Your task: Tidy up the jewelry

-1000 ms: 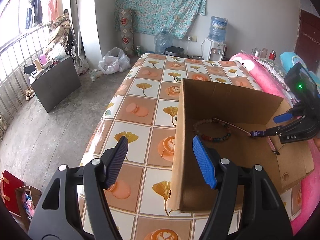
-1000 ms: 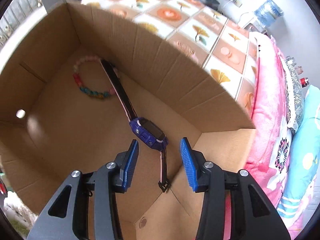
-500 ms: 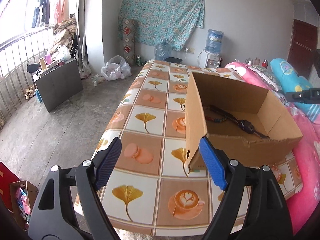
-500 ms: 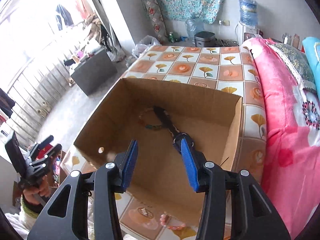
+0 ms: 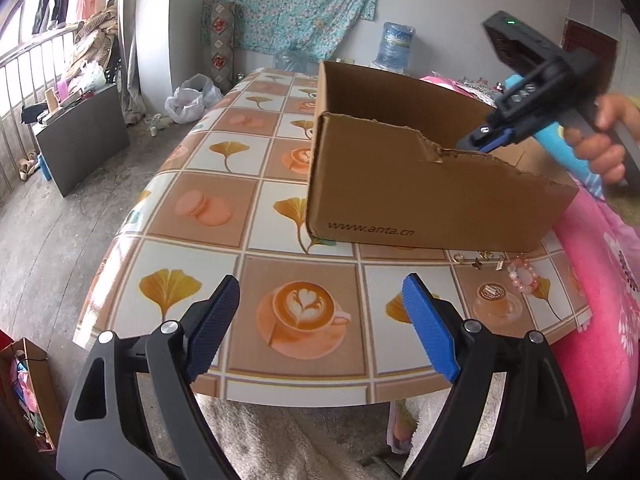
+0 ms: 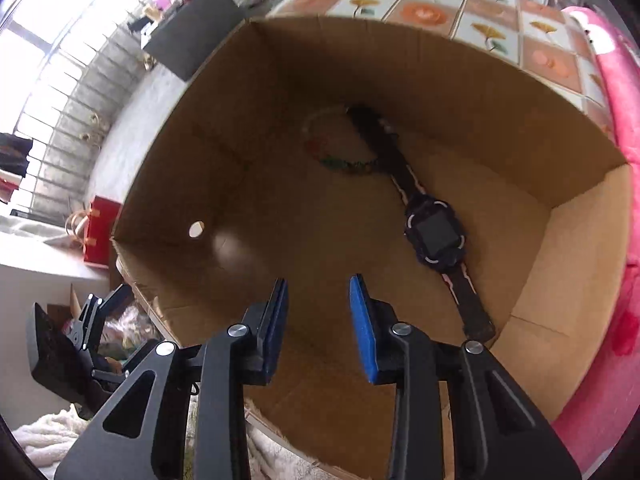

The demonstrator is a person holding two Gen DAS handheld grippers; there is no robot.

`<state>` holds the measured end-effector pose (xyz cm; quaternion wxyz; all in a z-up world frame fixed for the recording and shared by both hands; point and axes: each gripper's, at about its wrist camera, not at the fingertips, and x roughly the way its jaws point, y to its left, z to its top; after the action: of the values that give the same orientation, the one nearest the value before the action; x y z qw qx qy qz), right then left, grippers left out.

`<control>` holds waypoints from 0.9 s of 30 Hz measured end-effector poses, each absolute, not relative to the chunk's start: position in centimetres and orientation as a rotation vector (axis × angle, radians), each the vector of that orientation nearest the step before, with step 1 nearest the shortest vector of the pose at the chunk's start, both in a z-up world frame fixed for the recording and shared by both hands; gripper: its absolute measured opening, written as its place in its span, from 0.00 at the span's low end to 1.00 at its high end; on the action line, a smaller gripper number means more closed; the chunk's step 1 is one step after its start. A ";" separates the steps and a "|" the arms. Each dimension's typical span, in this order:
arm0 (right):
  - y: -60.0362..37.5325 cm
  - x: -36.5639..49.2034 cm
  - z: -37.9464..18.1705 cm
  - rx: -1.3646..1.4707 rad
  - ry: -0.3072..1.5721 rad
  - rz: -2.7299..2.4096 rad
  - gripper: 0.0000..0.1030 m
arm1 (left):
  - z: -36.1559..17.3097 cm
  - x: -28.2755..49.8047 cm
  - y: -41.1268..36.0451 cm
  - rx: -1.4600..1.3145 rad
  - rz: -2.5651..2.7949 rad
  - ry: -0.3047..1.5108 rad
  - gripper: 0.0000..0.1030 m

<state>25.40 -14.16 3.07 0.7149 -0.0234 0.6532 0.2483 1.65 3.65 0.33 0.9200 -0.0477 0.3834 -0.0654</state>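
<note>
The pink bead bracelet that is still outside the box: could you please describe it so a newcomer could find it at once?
Start at the cardboard box on the tiled tablecloth. Follow its printed side to the corner nearest the pink bedding, where small metal trinkets lie scattered on the cloth. The pink bead bracelet lies just beyond them, the only ring of round pale pink beads there.

A desk (image 5: 208, 184) covered in a ginkgo-leaf and coffee-cup patterned cloth. At eleven o'clock, a white plastic bag (image 5: 192, 98) on the floor. At twelve, a floral curtain (image 5: 292, 4) and a water dispenser bottle (image 5: 394, 46). At four, pink bedding (image 5: 600, 320).
</note>
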 end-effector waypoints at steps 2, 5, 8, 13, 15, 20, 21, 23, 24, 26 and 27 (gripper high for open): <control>-12.5 26.5 0.8 -0.101 1.553 0.546 0.31 | 0.1 1.3 3.0 -0.079 -0.154 0.793 0.77; -11.2 27.6 -2.0 -0.173 1.641 0.501 0.31 | -0.5 0.7 2.4 -0.059 -0.171 0.800 0.78; -11.5 28.9 -3.5 -0.198 1.663 0.428 0.38 | -1.0 0.4 2.4 -0.040 -0.181 0.803 0.79; -13.0 30.6 -2.3 -0.184 1.603 0.347 0.39 | -2.0 0.4 2.9 -0.043 -0.183 0.815 0.79; -13.3 30.6 -1.6 -0.191 1.567 0.324 0.41 | -2.2 0.5 3.1 -0.054 -0.191 0.816 0.79; -13.4 28.7 2.4 -0.152 1.417 0.342 0.45 | -2.6 1.0 2.9 -0.042 -0.199 0.823 0.80; -13.6 27.6 4.2 -0.122 1.355 0.341 0.45 | -2.6 1.0 2.8 -0.034 -0.202 0.822 0.80; -13.6 24.6 7.7 -0.085 1.224 0.389 0.45 | -2.7 1.0 2.6 -0.014 -0.203 0.813 0.80; -13.5 22.4 9.6 -0.061 1.147 0.436 0.46 | -2.7 1.0 2.5 -0.005 -0.202 0.809 0.81; -13.7 17.6 12.3 -0.006 1.018 0.535 0.49 | -2.9 1.3 2.2 0.012 -0.198 0.806 0.81; -13.8 15.9 13.0 0.016 0.986 0.577 0.50 | -3.0 1.4 2.1 0.016 -0.199 0.807 0.81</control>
<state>15.92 -13.77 12.98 0.8411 0.0074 0.4667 0.2732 1.44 2.12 -3.01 0.9149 0.0080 0.3918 -0.0965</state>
